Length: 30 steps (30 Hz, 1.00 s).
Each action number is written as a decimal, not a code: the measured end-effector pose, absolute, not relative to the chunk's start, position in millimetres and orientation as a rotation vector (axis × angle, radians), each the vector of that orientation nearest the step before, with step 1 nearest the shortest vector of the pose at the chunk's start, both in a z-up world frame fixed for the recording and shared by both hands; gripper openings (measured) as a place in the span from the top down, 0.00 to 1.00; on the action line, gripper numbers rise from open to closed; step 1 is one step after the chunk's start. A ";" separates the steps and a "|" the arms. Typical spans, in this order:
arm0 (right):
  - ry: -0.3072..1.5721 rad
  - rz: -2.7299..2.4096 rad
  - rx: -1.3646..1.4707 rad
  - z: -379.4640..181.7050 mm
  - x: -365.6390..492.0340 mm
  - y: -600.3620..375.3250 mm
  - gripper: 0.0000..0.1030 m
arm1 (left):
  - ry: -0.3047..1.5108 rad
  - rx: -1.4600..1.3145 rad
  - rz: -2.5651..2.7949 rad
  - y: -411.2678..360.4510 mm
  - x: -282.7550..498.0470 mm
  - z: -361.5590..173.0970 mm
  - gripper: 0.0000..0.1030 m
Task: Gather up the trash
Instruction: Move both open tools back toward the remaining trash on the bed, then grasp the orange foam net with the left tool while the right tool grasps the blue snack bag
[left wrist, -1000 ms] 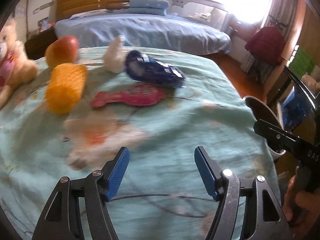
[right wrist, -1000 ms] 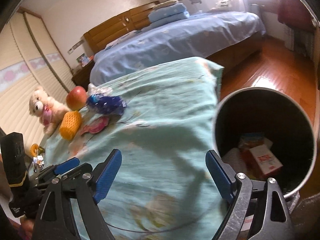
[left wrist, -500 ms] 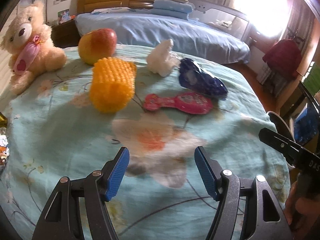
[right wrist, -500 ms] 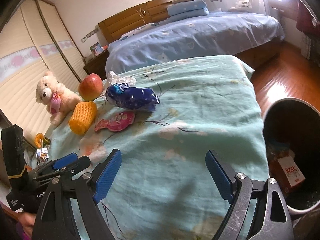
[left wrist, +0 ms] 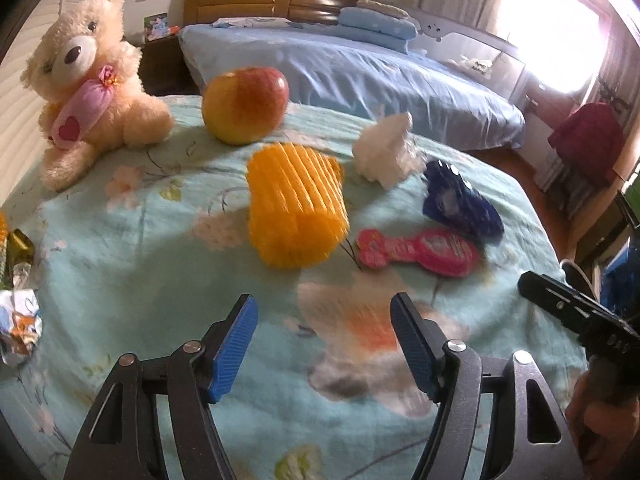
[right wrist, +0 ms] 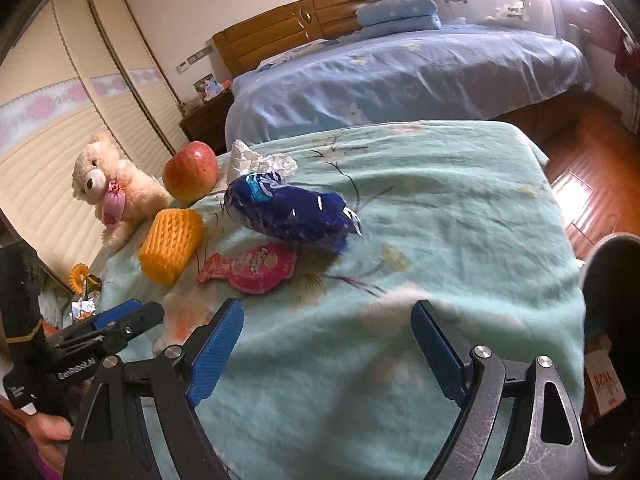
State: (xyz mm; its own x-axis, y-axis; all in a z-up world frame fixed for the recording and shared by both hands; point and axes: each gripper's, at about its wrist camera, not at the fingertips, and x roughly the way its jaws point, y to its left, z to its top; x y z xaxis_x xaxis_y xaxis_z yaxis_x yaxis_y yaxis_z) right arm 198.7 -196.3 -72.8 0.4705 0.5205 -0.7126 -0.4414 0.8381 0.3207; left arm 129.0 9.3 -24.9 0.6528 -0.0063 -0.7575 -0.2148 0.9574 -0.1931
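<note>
On the teal floral cloth lie an orange foam fruit net (left wrist: pixel 298 210) (right wrist: pixel 172 245), a pink wrapper (left wrist: pixel 418 251) (right wrist: pixel 250 266), a dark blue crumpled bag (left wrist: pixel 460 204) (right wrist: pixel 290 212) and a white crumpled tissue (left wrist: pixel 386 150) (right wrist: pixel 260 160). My left gripper (left wrist: pixel 324 338) hovers just short of the foam net, its jaws opening with nothing between them. My right gripper (right wrist: pixel 326 342) is open and empty, near the table's front, short of the pink wrapper. The dark trash bin (right wrist: pixel 612 320) stands at the right edge of the right wrist view.
A red-yellow apple (left wrist: pixel 245 105) and a cream teddy bear (left wrist: pixel 86 92) sit at the back left of the table (left wrist: pixel 120 280). Crumpled foil wrappers (left wrist: pixel 16 316) lie at the left edge. Behind stands a blue bed (right wrist: pixel 400 76). Wooden floor (right wrist: pixel 580 196) lies to the right.
Both views have swung left: the trash items and teddy bear came closer and more central, and the bin slid to the right edge of the right wrist view. The left jaws widened slightly.
</note>
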 end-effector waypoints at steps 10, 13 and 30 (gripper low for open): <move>0.888 0.624 0.061 -73.6 233.7 -168.8 0.15 | 0.832 -0.294 0.162 28.7 158.8 -24.9 0.25; 0.897 0.640 0.056 -77.4 243.9 -161.7 0.15 | 0.833 -0.290 0.163 31.5 168.4 -28.9 0.26; 0.912 0.625 -0.014 -80.6 243.4 -150.5 0.76 | 0.813 -0.235 0.108 22.1 173.4 -35.4 0.72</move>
